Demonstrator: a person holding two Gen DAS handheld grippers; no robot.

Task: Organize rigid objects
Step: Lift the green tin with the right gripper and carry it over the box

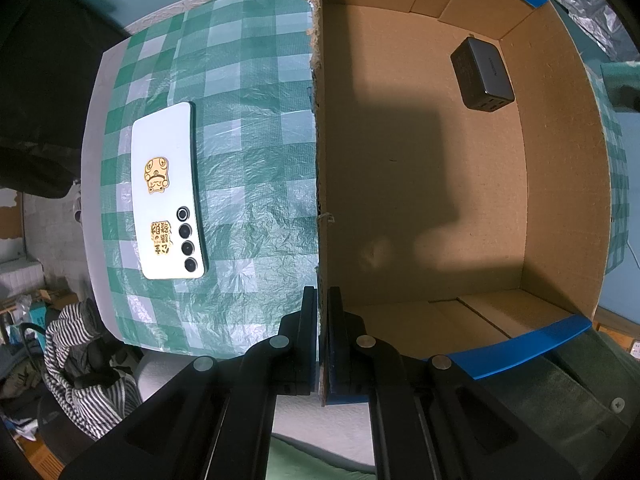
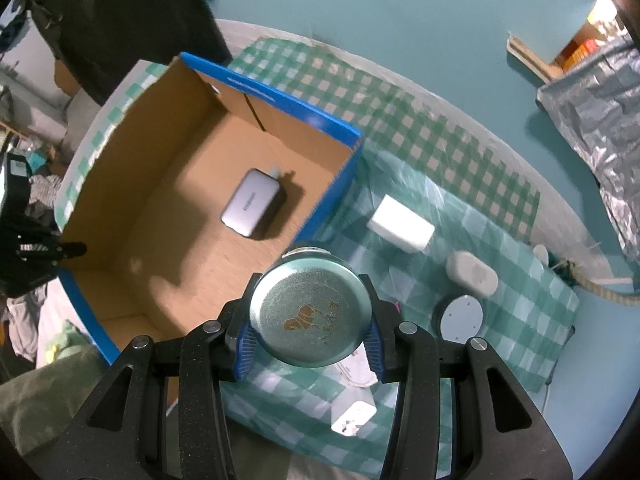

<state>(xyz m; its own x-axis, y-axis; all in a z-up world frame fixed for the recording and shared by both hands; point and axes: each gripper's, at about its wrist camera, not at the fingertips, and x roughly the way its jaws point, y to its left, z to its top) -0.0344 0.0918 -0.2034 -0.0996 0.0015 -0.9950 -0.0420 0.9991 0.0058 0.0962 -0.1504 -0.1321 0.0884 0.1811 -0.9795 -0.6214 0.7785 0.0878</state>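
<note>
A cardboard box [image 1: 568,184] with blue rims stands open on the checked tablecloth; it also shows in the right wrist view [image 2: 120,184]. A grey charger [image 1: 482,76] lies on its floor, and shows in the right wrist view [image 2: 252,208] too. My left gripper [image 1: 322,312] is shut on the box's near wall. My right gripper [image 2: 310,320] is shut on a round teal tin [image 2: 310,316] and holds it above the table, beside the box's blue corner. A white phone [image 1: 168,192] with gold stickers lies on the cloth left of the box.
On the cloth right of the box lie a white block [image 2: 402,224], a white oval case [image 2: 472,274], a round grey disc [image 2: 460,316] and a white plug [image 2: 354,418]. A foil bag [image 2: 600,96] stands at the far right. Striped clothing [image 1: 84,368] lies below the table edge.
</note>
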